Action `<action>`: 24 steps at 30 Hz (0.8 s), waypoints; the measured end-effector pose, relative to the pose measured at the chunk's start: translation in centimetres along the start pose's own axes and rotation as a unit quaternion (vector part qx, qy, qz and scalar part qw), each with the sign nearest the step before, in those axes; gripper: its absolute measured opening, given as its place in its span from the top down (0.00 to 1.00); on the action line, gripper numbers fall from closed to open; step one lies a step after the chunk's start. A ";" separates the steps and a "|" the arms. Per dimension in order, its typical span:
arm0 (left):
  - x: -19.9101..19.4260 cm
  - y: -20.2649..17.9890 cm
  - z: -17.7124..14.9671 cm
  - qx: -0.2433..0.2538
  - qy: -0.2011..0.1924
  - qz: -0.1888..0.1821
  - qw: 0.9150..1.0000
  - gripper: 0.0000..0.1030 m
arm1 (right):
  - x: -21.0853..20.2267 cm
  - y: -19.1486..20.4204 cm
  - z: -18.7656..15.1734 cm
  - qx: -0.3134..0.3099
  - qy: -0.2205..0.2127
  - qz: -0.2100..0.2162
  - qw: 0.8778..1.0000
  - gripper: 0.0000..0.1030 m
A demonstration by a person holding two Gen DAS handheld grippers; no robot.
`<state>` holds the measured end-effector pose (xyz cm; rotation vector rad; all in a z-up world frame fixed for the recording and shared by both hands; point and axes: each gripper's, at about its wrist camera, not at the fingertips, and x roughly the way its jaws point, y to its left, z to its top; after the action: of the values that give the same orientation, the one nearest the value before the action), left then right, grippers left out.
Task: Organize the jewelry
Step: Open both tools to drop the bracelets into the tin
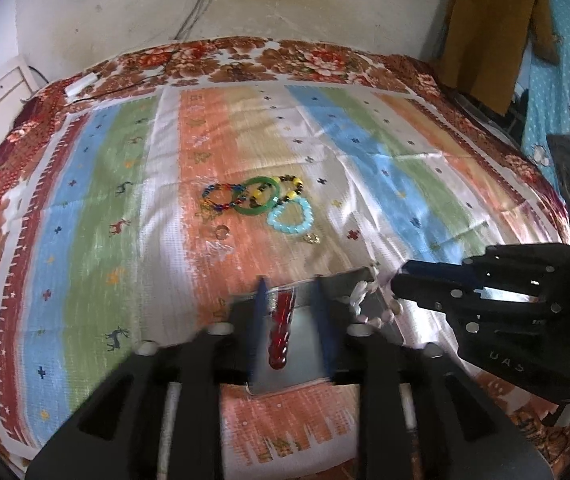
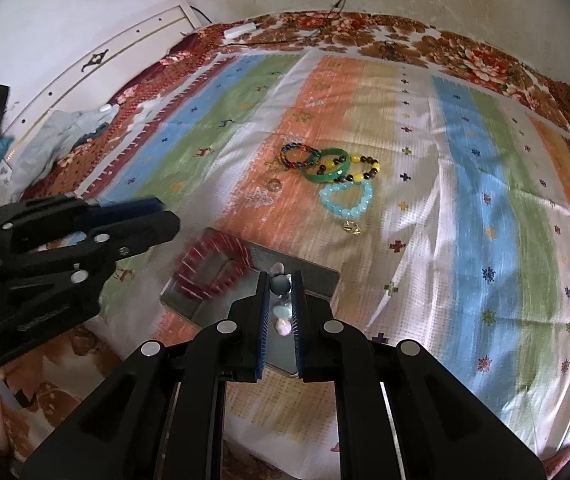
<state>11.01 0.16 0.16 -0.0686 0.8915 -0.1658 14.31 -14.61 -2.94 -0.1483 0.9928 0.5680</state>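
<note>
A grey metal tray (image 1: 305, 376) (image 2: 317, 276) lies on the striped cloth near me. A red bead bracelet (image 1: 281, 332) (image 2: 213, 266) lies in it between my left gripper's (image 1: 289, 292) open fingers, not held. My right gripper (image 2: 281, 280) is shut on a pale pearly bead bracelet (image 2: 281, 312) over the tray; it also shows in the left wrist view (image 1: 369, 304). Further out lie a multicolour bead bracelet (image 1: 221, 198) (image 2: 299, 156), a green bangle (image 1: 259, 196) (image 2: 327, 166), a yellow-brown bead bracelet (image 1: 291, 192) (image 2: 361, 168), a light blue bead bracelet (image 1: 291, 216) (image 2: 347, 200) and small gold earrings (image 1: 311, 238) (image 2: 351, 228).
A clear ring (image 1: 221, 232) (image 2: 273, 185) lies on the cloth. A floral bedspread (image 1: 245, 60) runs to a wall with a socket and cables (image 1: 205, 0). A white cabinet (image 2: 105, 64) stands left, crumpled clothes (image 2: 65, 132) beside it. A brown coat (image 1: 489, 28) hangs right.
</note>
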 end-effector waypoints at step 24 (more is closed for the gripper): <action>4.0 4.5 3.0 -0.036 0.022 0.067 0.997 0.57 | 2.8 -3.3 2.4 0.038 -0.020 -0.066 0.997 0.49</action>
<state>16.31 3.90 -1.59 -0.0727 0.9430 -0.0107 18.99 -15.45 -4.37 -0.1324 0.9574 0.4105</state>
